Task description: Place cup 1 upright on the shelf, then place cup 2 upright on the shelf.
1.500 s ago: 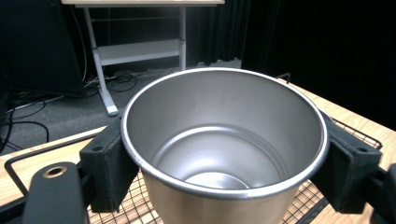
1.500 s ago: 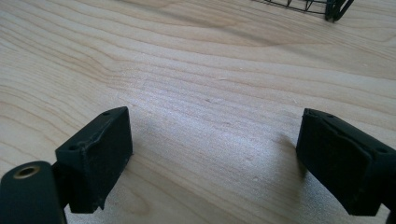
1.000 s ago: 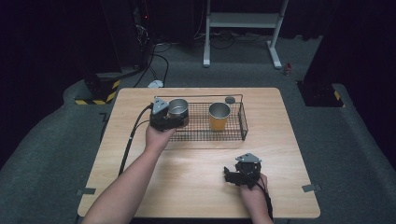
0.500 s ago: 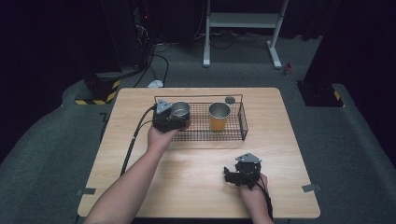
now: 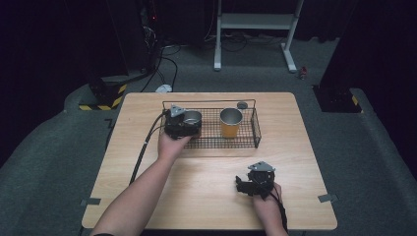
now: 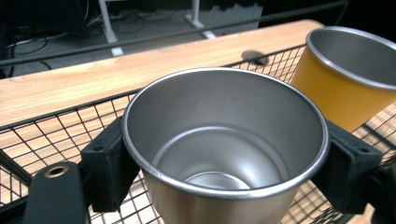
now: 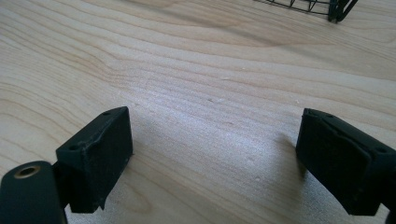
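Both grippers are being held over the table.
The left gripper [image 5: 183, 123] is being kept clamped, forearm outstretched; the right gripper [image 7: 212, 158] is being held wide apart.

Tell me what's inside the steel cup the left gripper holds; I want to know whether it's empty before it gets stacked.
The steel cup looks empty: bare shiny walls and bottom. Its rim hides a strip of the near inner wall. The left gripper clamps it over the wire basket.

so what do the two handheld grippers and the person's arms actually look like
Both are black, boxy units. The left gripper and right gripper each carry a grey three-cornered plate on top and trail a black cable. Their jaws end in chunky black rectangular pads, with a brass-coloured eyelet at the lower left. The forearms show no sleeves.
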Tool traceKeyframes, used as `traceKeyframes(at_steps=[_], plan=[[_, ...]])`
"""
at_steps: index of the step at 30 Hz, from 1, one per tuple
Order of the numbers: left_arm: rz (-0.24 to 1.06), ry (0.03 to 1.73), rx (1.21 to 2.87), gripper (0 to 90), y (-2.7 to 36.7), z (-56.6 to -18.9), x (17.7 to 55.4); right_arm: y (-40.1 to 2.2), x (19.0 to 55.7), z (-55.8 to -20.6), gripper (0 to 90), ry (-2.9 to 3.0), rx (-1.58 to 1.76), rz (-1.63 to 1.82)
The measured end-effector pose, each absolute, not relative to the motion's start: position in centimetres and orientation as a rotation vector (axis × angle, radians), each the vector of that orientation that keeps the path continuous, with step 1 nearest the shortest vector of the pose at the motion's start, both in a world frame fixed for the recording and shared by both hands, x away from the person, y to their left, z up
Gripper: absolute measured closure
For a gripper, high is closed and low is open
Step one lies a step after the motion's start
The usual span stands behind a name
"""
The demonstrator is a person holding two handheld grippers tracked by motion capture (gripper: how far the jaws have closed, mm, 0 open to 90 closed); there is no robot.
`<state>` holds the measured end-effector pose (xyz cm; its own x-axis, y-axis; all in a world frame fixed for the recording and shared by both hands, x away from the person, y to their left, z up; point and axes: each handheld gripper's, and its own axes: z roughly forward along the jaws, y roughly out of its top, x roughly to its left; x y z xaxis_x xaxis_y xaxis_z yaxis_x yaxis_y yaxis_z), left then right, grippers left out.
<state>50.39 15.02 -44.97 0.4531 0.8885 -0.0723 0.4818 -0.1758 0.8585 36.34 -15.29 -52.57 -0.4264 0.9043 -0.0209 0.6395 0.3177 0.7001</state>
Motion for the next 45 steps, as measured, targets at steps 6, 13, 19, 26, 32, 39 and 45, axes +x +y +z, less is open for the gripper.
traceKeyframes(at_steps=[6, 13, 19, 26, 32, 39, 45], plan=[[0.554, 1.205, 1.825, 18.9, 14.9, -45.2, 50.7, -15.3, 36.3, -52.6, 10.7, 2.18, 1.368, 0.873], [0.548, 1.244, 1.889, 18.9, 14.5, -45.6, 51.1, -15.3, 36.3, -52.6, 10.7, 2.181, 1.367, 0.874], [0.541, 1.277, 1.908, 18.8, 14.4, -45.8, 51.4, -15.3, 36.3, -52.6, 10.7, 2.181, 1.367, 0.874], [0.534, 1.305, 1.926, 18.9, 14.3, -45.6, 52.1, -15.2, 36.3, -52.6, 10.7, 2.178, 1.374, 0.875], [0.546, 1.325, 1.951, 18.9, 14.0, -45.5, 52.7, -15.2, 36.2, -52.5, 10.7, 2.18, 1.378, 0.878], [0.527, 1.342, 1.999, 18.8, 13.4, -46.1, 53.0, -15.2, 36.2, -52.5, 10.7, 2.186, 1.368, 0.878], [0.515, 1.336, 2.039, 18.6, 13.3, -45.9, 52.6, -15.3, 36.0, -52.6, 10.7, 2.188, 1.359, 0.879]])
